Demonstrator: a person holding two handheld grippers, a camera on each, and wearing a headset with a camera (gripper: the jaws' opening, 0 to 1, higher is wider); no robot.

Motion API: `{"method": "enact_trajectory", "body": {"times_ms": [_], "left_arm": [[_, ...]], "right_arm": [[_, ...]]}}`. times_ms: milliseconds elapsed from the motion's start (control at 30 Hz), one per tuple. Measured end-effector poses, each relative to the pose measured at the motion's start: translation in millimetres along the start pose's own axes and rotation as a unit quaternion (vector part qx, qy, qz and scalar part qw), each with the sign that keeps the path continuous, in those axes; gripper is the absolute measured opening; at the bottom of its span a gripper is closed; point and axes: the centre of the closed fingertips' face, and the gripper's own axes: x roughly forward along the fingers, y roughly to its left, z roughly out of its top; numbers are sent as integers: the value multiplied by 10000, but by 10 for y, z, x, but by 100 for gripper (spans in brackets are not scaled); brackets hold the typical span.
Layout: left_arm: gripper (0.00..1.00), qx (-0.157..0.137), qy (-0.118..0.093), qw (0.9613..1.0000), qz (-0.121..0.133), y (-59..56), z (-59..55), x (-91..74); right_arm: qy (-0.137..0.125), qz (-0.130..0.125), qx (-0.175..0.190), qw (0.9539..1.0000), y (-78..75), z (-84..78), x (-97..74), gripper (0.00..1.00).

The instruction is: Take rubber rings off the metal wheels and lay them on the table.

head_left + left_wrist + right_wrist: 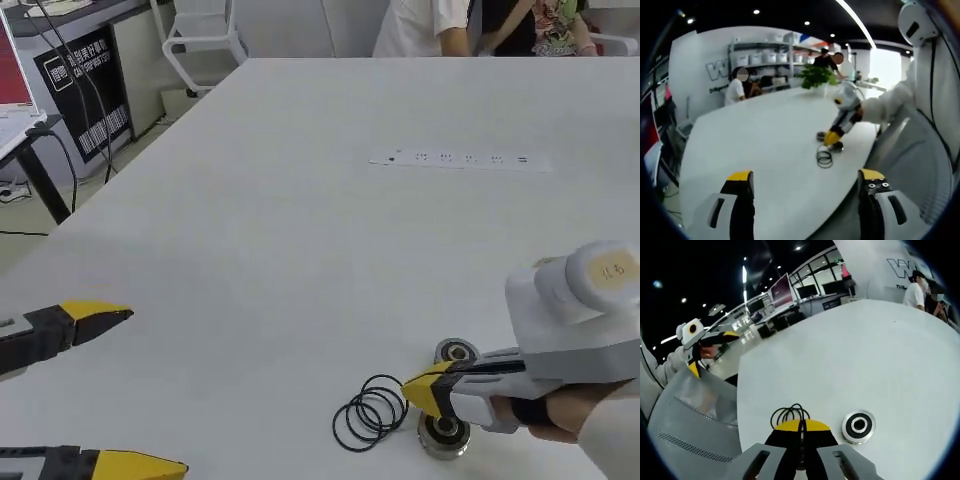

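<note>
Currently the left tongs (155,390) are hanging with jaws wide apart over the near-left corner of the tabletop (300,220), well apart from the work. Loose rubber rings (370,412) are lying piled just beside the right tongs (425,392), whose jaws are pressing together above the nearer metal wheel (445,437); whether they are pinching a ring, I cannot tell. Peeling outward from the rim while the left tongs are steadying that wheel is looking wisest.

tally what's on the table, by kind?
metal wheels: 2
rubber-ring pile: 1 (rings overlap, count of single rings unclear)
power strip: 1
Total: 4
</note>
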Motion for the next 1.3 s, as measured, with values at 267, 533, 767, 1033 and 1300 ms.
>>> {"method": "enact_trajectory", "body": {"times_ms": [267, 533, 767, 1033, 1300], "left_arm": [[93, -56, 6, 10000, -24, 18, -35, 19], [100, -132, 39, 9999, -19, 22, -79, 28], [100, -98, -8, 10000, -4, 25, -72, 11], [100, -22, -13, 10000, -35, 26, -51, 11], [100, 4, -107, 9999, -75, 42, 20, 33]], "right_arm": [[96, -82, -103, 9999, -47, -36, 18, 0], [68, -262, -219, 9994, -109, -15, 3, 9], [-199, -347, -320, 9987, -58, 137, -177, 16], [-555, -416, -471, 9965, 100, 280, -462, 24], [-943, -489, -604, 9925, 247, 411, -766, 42]]}}
